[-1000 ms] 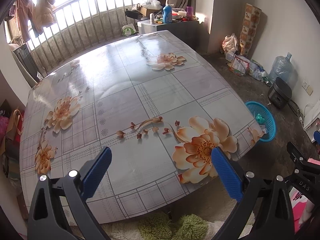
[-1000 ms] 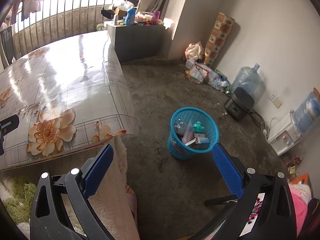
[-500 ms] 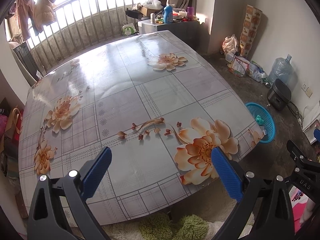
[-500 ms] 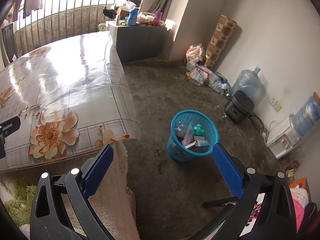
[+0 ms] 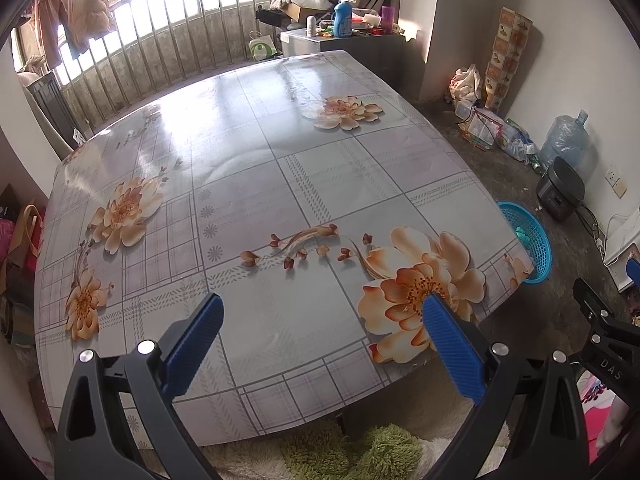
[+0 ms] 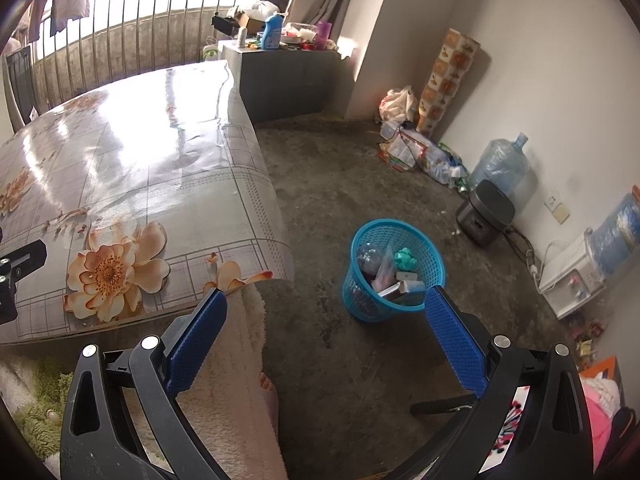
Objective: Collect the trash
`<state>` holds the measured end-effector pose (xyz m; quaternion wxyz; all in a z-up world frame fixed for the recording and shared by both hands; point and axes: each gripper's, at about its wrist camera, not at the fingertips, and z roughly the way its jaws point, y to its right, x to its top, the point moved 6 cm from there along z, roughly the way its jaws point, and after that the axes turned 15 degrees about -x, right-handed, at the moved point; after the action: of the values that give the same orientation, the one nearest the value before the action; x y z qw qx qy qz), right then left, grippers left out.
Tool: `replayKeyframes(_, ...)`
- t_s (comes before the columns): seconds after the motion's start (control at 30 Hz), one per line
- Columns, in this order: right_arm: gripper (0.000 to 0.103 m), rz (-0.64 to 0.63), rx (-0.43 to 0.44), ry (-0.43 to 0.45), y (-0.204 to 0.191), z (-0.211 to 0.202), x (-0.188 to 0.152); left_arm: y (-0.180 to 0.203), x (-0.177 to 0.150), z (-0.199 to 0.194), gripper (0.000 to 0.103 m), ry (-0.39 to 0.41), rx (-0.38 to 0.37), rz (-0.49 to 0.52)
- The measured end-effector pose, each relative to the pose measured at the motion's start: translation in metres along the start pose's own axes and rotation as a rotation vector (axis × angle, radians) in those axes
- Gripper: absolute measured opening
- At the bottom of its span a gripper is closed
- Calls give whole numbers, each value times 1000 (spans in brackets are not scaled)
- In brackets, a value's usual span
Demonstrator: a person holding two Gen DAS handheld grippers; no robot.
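1. Little change over the last second: left view slightly higher and further back over the table point(image 5: 256, 168), with more of the near edge showing; right view drawn back a touch from the blue basket point(image 6: 394, 270), which sits lower and a bit larger in frame than before.
2. Nothing picked up or dropped in that span; both grippers as empty as a second ago.
3. Tabletop bare across the whole floral cloth, no loose trash visible on it.
4. Trash already gathered in the basket on the concrete floor beside the table's right corner: a clear bottle, a teal crumpled wad point(image 6: 406, 258), small boxes and wrappers. Same basket partly visible past the table edge in the left view point(image 5: 528, 240).
5. Likely reading: collection from the table finished or close to it; more litter only along the far wall point(image 6: 420, 152), and unclear whether that counts.
6. Left gripper point(image 5: 320, 344): jaws spread wide, nothing between the blue pads, hovering above the near table edge, touching nothing.
7. Right gripper point(image 6: 324, 332): jaws likewise spread wide and empty, held above the floor, aimed toward the basket, clear of it.
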<state>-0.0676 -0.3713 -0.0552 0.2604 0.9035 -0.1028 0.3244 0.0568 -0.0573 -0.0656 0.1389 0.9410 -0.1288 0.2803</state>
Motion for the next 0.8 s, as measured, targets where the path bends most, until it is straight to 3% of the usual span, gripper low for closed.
replayKeyframes(0.8, 95, 13, 5, -5, -3, -2, 1, -4, -2, -1, 98, -5, 0, -9)
